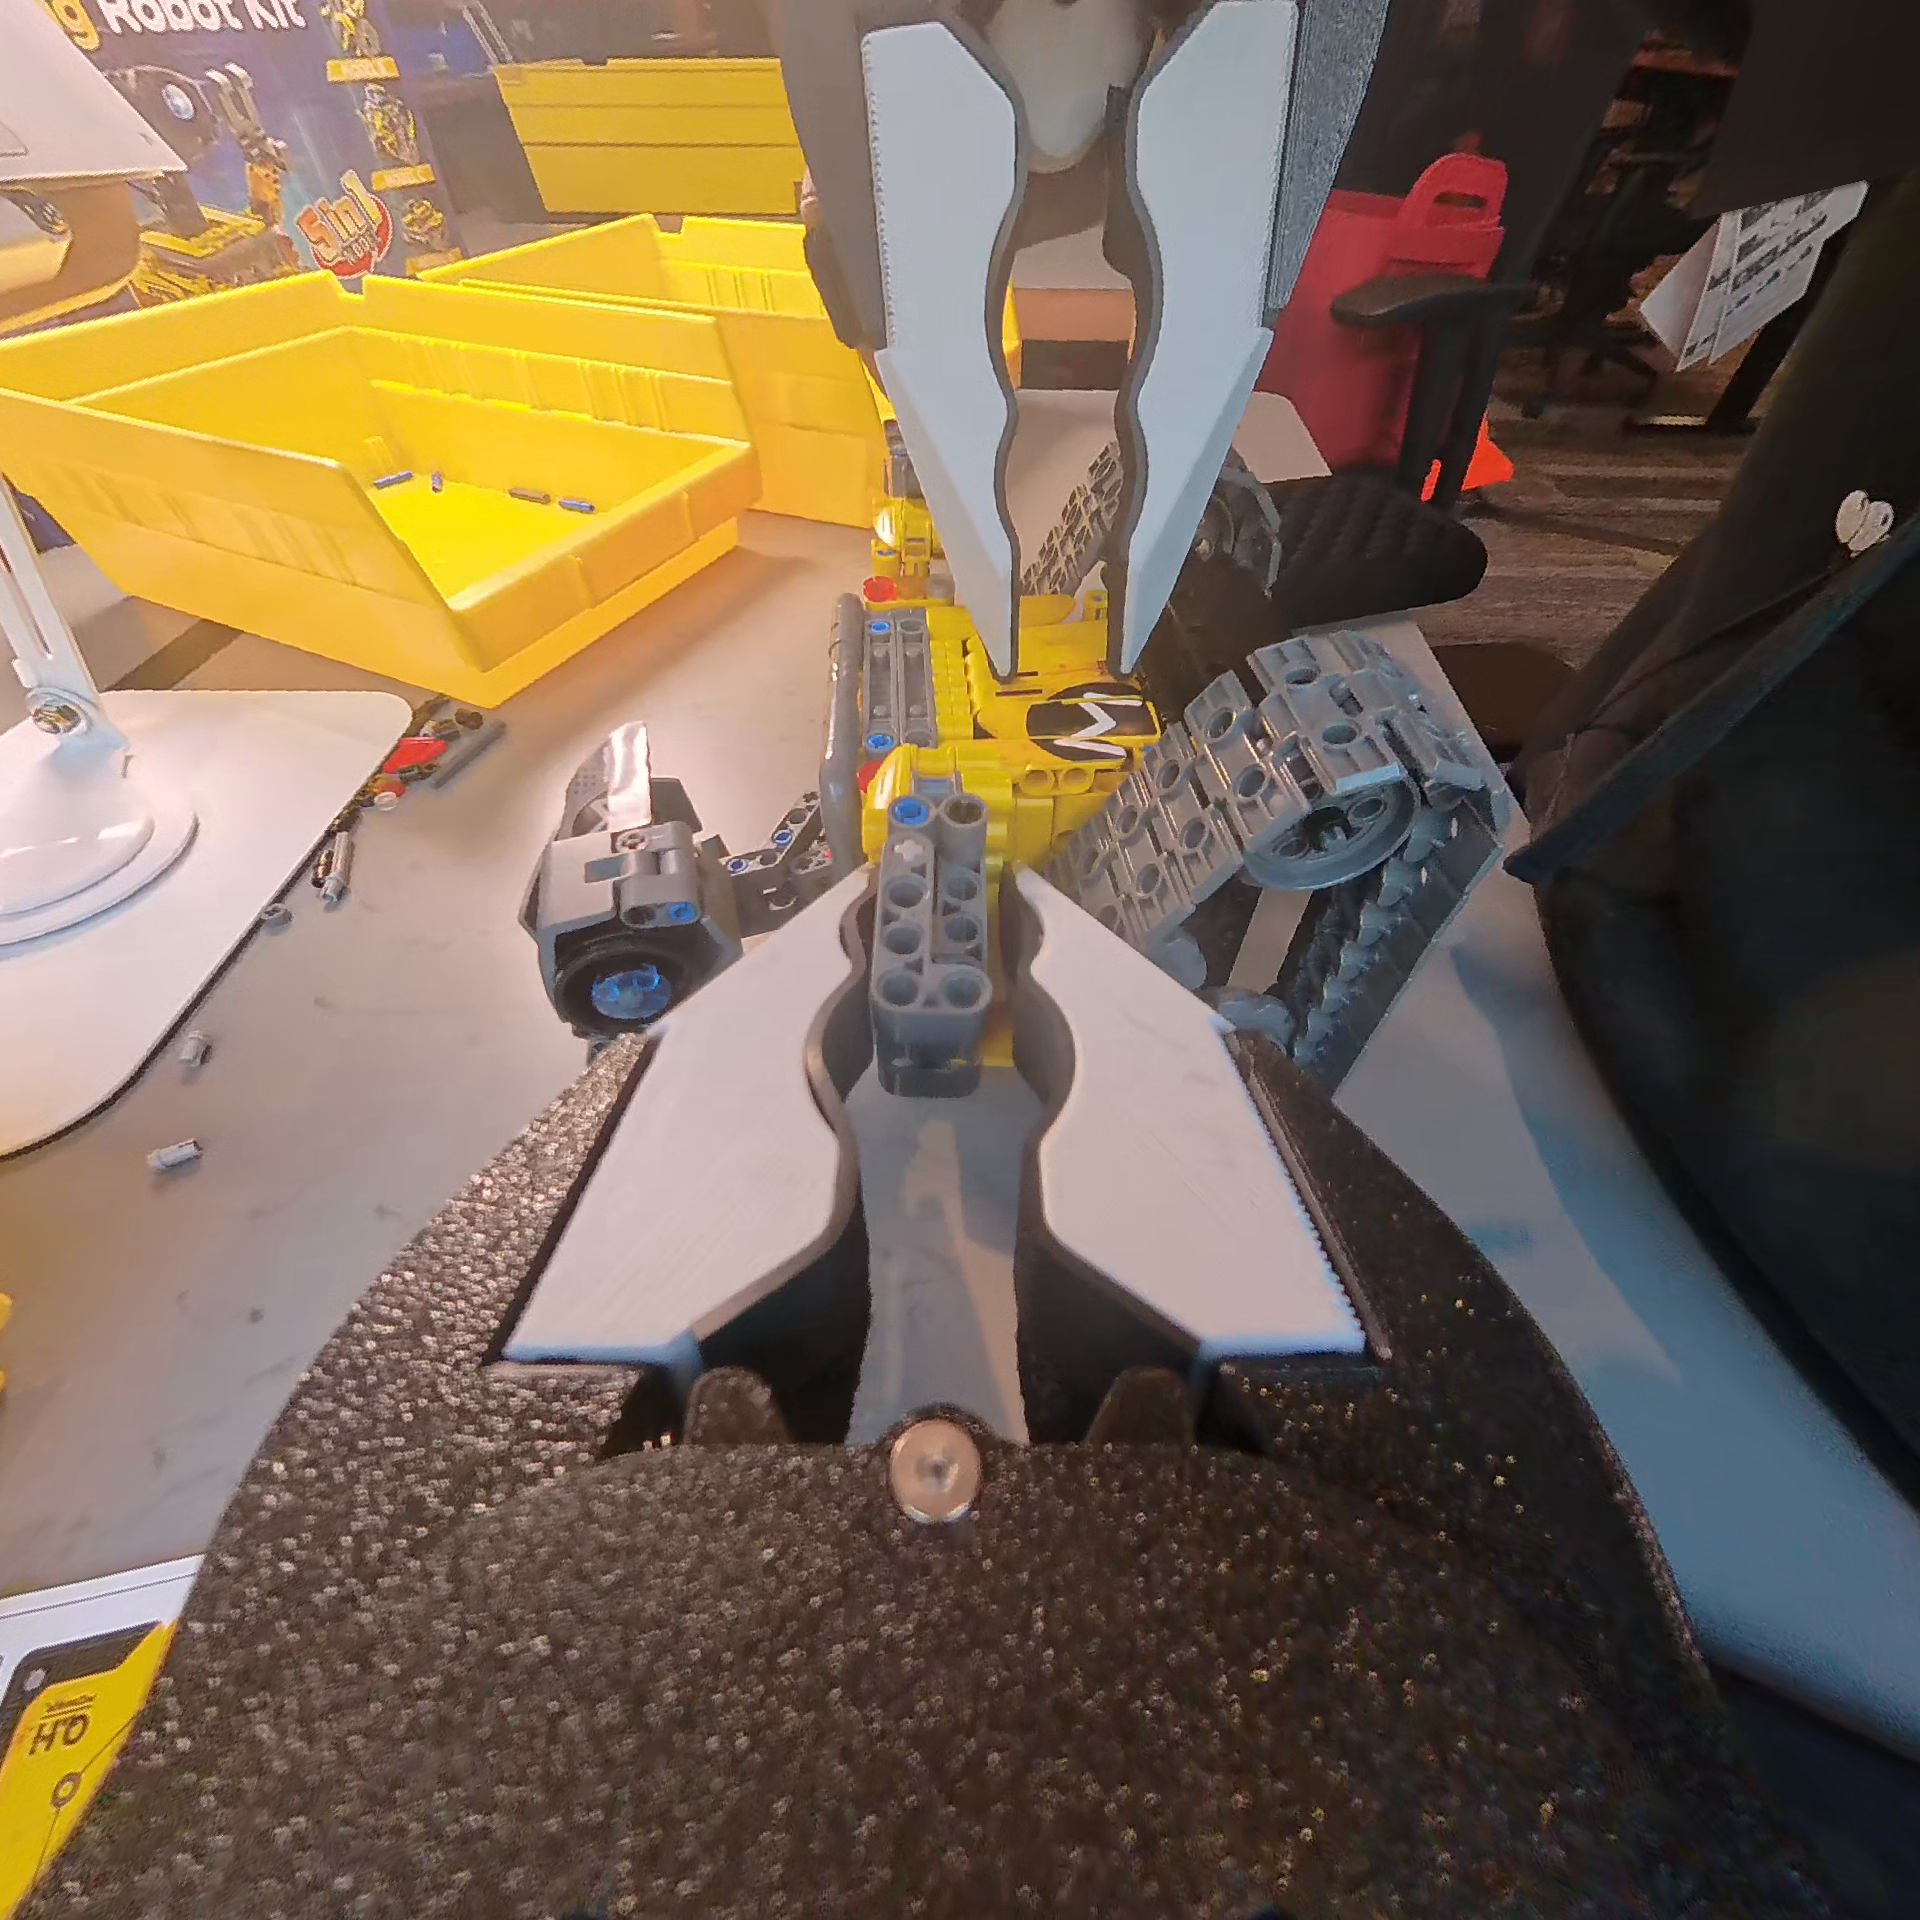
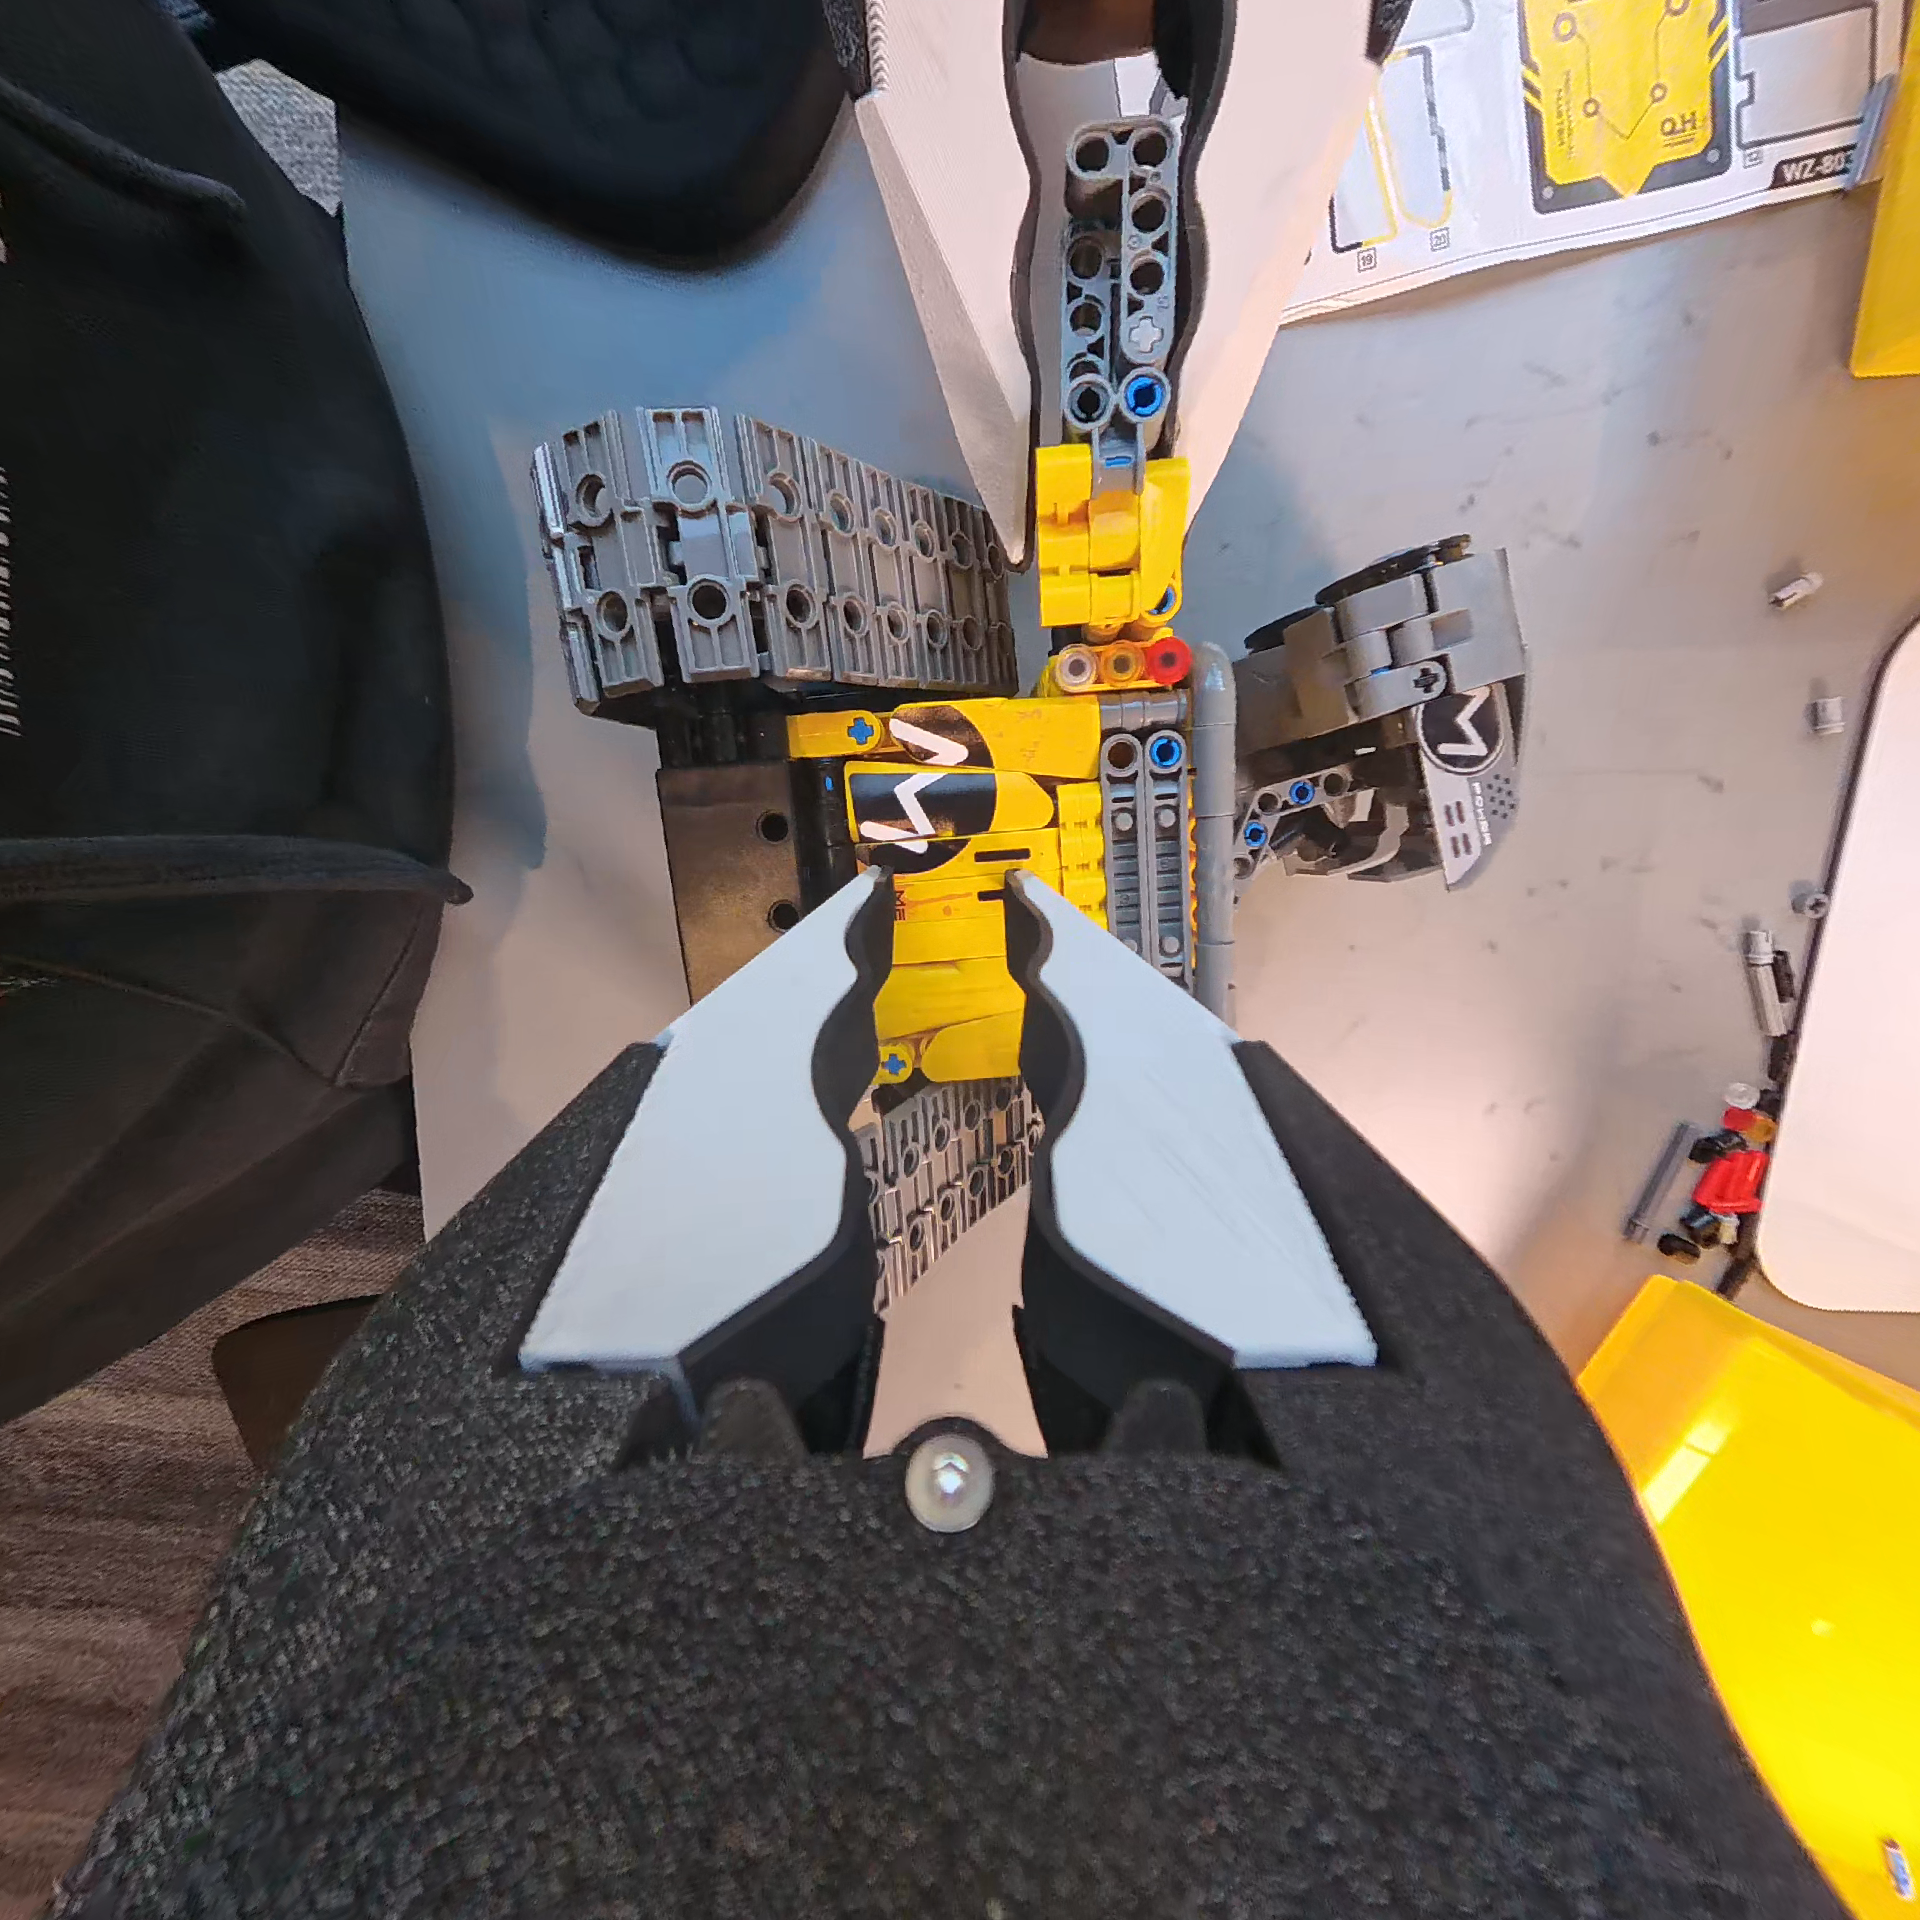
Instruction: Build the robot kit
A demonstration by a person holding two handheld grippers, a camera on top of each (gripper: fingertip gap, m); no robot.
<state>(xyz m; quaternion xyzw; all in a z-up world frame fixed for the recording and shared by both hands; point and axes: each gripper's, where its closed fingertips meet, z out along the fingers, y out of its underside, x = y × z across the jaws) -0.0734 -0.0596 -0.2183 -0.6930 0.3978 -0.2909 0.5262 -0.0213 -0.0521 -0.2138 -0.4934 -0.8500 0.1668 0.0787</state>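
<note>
A yellow and grey brick model [image 1: 997,748] with grey tracks [image 1: 1247,769] lies on the grey table. My left gripper [image 1: 943,875] is shut on a grey holed beam [image 1: 930,956] that sticks out of the model's near end. My right gripper [image 1: 1062,670] comes down from the far side, its tips on the yellow body. In the right wrist view my right gripper [image 2: 945,878] is closed on the yellow body [image 2: 966,977], and the left gripper [image 2: 1107,530] holds the beam [image 2: 1117,270] opposite. The tracks [image 2: 769,561] lie left, and a grey side module [image 2: 1382,707] right.
Yellow bins [image 1: 436,499] stand at the back left, one [image 2: 1787,1558] near my right gripper. A white stand base [image 1: 125,790] and loose small parts [image 1: 436,743] lie left. A printed sheet [image 2: 1558,135], a kit box [image 1: 260,135] and dark fabric [image 2: 156,623] border the table. The gap from one gripper's tips to the other's is roughly 6 cm. The grey side module [image 2: 1382,707] is about 5 cm from my left fingertips.
</note>
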